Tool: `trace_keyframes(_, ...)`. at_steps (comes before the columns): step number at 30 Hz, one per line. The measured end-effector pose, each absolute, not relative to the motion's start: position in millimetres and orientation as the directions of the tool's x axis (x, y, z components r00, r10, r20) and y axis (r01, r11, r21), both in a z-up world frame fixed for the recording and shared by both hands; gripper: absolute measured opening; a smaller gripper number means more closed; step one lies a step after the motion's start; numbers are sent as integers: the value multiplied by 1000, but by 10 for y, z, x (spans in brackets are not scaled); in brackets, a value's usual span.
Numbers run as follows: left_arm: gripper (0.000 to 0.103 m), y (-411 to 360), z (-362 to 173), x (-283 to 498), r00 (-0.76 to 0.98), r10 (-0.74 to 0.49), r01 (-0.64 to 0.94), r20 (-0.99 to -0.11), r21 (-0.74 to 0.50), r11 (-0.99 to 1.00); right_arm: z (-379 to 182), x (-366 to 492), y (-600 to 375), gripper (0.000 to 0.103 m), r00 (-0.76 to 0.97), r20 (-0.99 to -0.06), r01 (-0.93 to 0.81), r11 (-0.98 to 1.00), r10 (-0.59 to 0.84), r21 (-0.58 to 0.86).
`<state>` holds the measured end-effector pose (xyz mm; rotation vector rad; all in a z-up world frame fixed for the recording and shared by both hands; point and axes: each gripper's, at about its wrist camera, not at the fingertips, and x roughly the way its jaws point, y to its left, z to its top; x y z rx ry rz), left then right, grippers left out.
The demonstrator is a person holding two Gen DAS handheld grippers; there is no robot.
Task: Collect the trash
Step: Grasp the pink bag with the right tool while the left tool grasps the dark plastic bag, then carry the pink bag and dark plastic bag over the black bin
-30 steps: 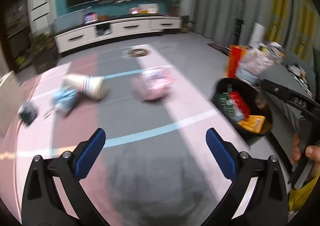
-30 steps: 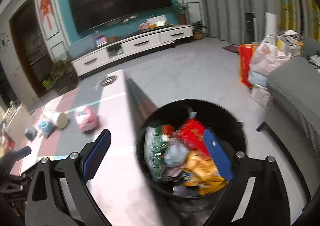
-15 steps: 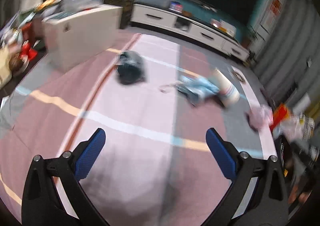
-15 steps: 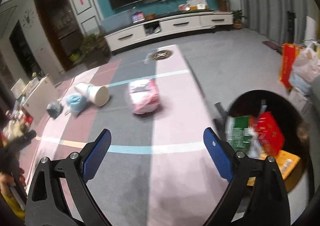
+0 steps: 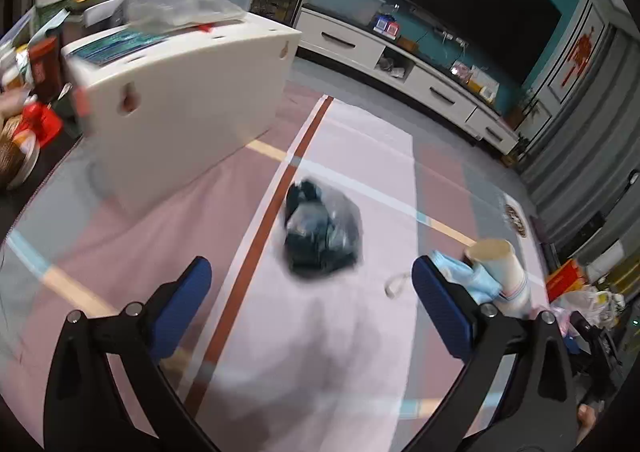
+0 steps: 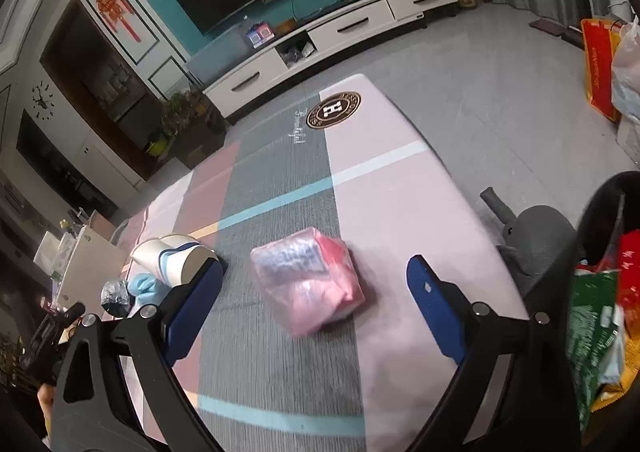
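Both tongs have swung away from the trash bin since a moment ago and now face trash on the mat. The left tongs [image 5: 312, 276] stand wide and hold nothing. The dark bag [image 5: 322, 230] sits just past the tips, at about 12 o'clock, between the two blue pads. It is a crumpled lump, so it has no clear long side; its knotted end seems to point to 11 o'clock. I think the tongs are wide so they can fit around it.

At 2 o'clock from the left tongs lies the blue cloth [image 5: 468, 278], and the paper cup [image 5: 500, 272] touches it. The cup lies on its side, its long way running from 11 to 5 o'clock, with one round end toward the white box [image 5: 180, 120].

The right tongs [image 6: 314, 290] are wide too, and empty. The pink bag [image 6: 310, 278] lies between the pads at 12 o'clock, flat on the mat [image 6: 280, 372]. Its long way runs from 10 to 4 o'clock, so the pads would close on its short sides.

The trash bin [image 6: 600, 212] waits at 3 o'clock, already holding wrappers. It stands close, likely so each piece is a short carry away.
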<state>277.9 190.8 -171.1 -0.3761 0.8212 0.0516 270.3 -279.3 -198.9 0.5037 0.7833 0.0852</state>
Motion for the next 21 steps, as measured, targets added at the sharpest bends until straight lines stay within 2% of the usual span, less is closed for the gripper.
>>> trace_keyframes(4,97,1764,-1825,3049,657,-49,-191,-752,-229,955,-2065,2807,-2777,91,701,-662,117,873,266,474)
trace_keyframes(7,77,1653,-1953,3172,630,2,-199,-776,-159,967,-2131,2847,-2774,91,691,-664,120,861,286,495)
trace_keyframes(9,60,1615,-2015,3198,618,16,-203,-786,-140,969,-2160,2869,-2750,81,685,-666,112,860,296,497)
trace_keyframes(11,54,1610,-2019,3207,624,3,-197,-781,-153,968,-2193,2876,-2737,70,675,-661,99,848,328,521)
trace_keyframes(15,44,1569,-2009,3141,628,-4,-174,-778,-145,974,-2166,2848,-2708,61,667,-660,91,842,344,531)
trace_keyframes(17,42,1570,-1994,3064,628,-8,-168,-778,-146,975,-2138,2806,-2698,57,671,-659,88,847,339,524)
trace_keyframes(18,41,1581,-1979,3027,631,-16,-167,-775,-155,974,-2134,2790,-2694,51,672,-659,86,849,338,522)
trace_keyframes(21,41,1628,-1872,2806,656,-39,-165,-754,-193,967,-2104,2708,-2712,48,669,-661,85,847,341,524)
